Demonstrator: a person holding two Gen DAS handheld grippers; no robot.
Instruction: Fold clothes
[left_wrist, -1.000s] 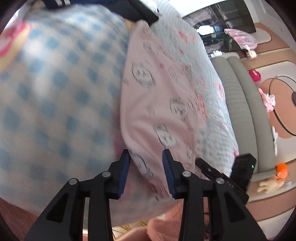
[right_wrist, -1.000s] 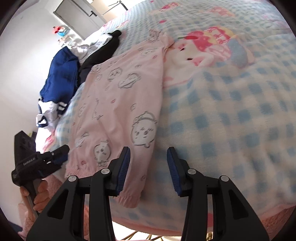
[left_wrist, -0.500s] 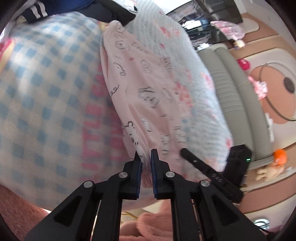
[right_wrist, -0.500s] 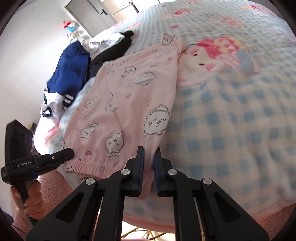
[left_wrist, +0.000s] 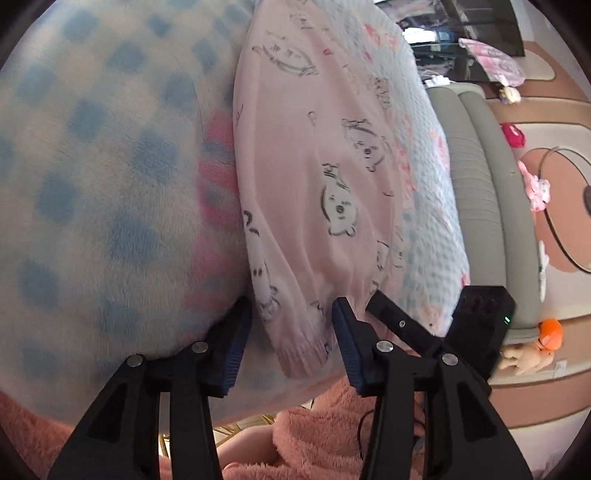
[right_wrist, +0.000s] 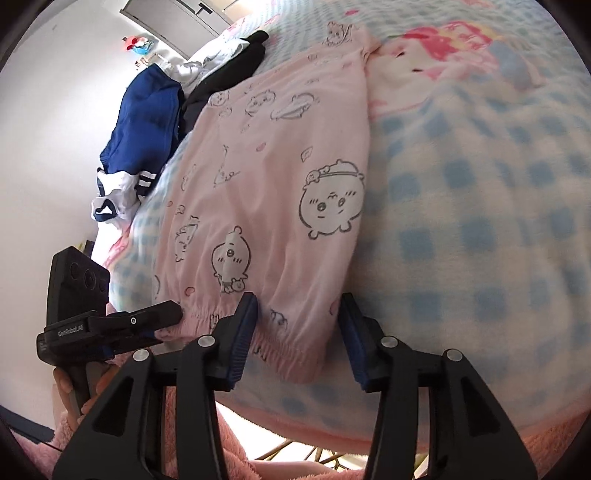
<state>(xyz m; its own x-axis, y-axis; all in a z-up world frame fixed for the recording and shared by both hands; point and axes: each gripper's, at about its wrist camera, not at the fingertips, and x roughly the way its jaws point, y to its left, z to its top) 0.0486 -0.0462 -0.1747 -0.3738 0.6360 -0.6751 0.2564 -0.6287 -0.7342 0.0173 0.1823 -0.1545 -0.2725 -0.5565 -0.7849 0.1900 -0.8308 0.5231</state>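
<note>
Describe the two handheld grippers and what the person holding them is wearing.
Both the left gripper and right gripper have black angular fingers with silver rivets and ribbed blue pads. The left one's boxy black body bears white lettering. The person wears a fluffy pink sleeve.

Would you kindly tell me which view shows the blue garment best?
The right wrist view: the blue garment lies piled at the bed's far edge beside black clothing, in plain sight. The left wrist view does not show it at all.
</note>
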